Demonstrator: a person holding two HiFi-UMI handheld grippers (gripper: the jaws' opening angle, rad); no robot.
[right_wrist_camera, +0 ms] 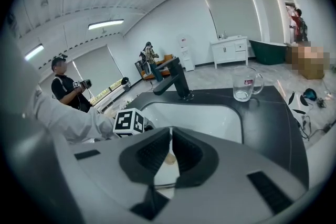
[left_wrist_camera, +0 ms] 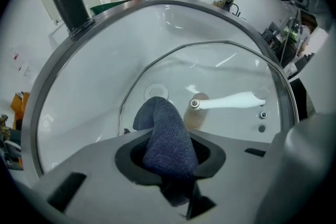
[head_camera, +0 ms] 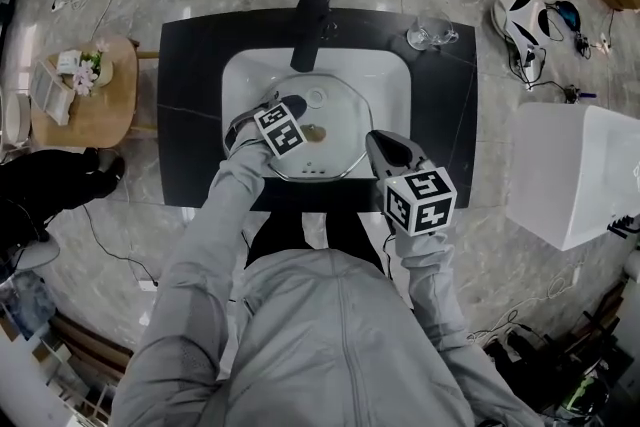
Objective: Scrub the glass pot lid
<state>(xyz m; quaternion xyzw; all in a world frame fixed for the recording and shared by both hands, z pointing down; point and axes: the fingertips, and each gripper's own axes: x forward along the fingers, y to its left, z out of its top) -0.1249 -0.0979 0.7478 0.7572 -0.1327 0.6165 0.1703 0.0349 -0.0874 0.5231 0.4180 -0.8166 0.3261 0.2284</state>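
The glass pot lid (head_camera: 342,118) lies tilted in the white sink basin (head_camera: 385,77), its tan knob (head_camera: 316,131) at the middle. My left gripper (head_camera: 291,107) is over the lid's left part, shut on a folded dark blue cloth (left_wrist_camera: 166,134) that sticks out from the jaws toward the glass (left_wrist_camera: 226,73) beside the knob (left_wrist_camera: 196,113). My right gripper (head_camera: 373,144) is at the lid's right rim; in the right gripper view its jaws (right_wrist_camera: 169,157) stand almost together with the lid's thin edge (right_wrist_camera: 165,183) between them.
A black faucet (head_camera: 310,23) rises behind the basin. A glass mug (head_camera: 430,36) stands at the back right of the black counter (head_camera: 190,75). A wooden side table (head_camera: 95,100) stands to the left, a white box (head_camera: 575,170) to the right. People stand far off.
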